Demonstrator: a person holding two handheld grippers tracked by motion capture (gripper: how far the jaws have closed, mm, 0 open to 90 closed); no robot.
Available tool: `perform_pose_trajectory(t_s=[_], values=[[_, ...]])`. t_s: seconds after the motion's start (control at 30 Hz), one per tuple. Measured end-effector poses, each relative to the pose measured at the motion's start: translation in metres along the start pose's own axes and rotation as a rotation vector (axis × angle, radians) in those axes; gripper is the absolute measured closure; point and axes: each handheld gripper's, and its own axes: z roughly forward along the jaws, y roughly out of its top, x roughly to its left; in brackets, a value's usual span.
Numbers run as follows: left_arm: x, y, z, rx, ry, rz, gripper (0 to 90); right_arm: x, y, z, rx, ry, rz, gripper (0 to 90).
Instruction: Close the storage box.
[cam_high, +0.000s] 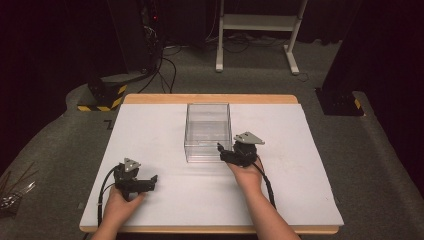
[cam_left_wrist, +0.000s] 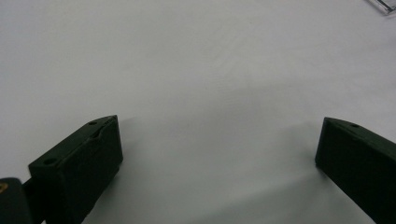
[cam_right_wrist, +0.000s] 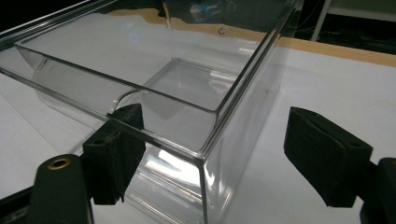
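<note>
A clear, empty plastic box stands on the white tabletop a little behind its middle. My right gripper is at the box's front right corner, held in a hand. In the right gripper view this gripper is open, and the near corner of the box stands between its jaws; I cannot tell whether they touch it. My left gripper lies low at the front left and points right. It is open over bare white surface, with a bit of the box at the top right corner.
The table has a wooden edge at the back. Beyond it on the grey floor are a white frame stand, cables, a black base with yellow stripes and another black base.
</note>
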Motion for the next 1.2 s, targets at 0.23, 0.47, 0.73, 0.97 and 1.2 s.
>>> perform_pose_trajectory(t_s=[0.23,0.47,0.73,0.97,1.2], values=[[0.0,0.0,0.0,-0.003,0.0,-0.004,1.0,0.002,-0.005,-0.011,-0.004,0.024,0.005,21.7],[0.0,0.0,0.0,-0.003,0.0,-0.005,1.0,0.004,-0.01,-0.029,-0.033,0.048,0.004,21.6],[0.0,0.0,0.0,-0.004,0.0,-0.005,1.0,0.003,-0.015,-0.048,-0.048,0.057,-0.001,21.5],[0.0,0.0,0.0,-0.004,0.001,-0.004,1.0,-0.01,-0.027,-0.068,-0.039,0.036,0.005,20.8],[0.0,0.0,0.0,-0.003,0.0,-0.004,1.0,-0.039,-0.051,-0.087,0.008,-0.027,0.035,20.9]])
